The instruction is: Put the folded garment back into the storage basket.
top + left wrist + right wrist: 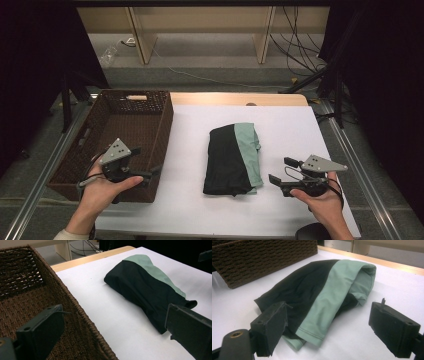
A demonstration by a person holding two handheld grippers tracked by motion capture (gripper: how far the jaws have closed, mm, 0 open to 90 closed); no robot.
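Garment: folded black and green cloth (234, 160) on counter (295, 130), beside basket (100, 150).
Left gripper (147, 162): fingers wide open, empty, over the basket edge.
Right gripper (281, 171): fingers wide open, empty.

Even overhead light brightens the white desk (295, 130), while the surroundings fall into darkness. Shadows are soft. In both gripper views, the nearest claw parts look slightly blurred.

Setting: a recording lab or test bay. Evidence: black curtains (30, 60) at 9 and 3 o'clock, loose cables (295, 50) on the floor at 1 o'clock, metal frame rails (350, 150) flanking a white-covered table (290, 125).
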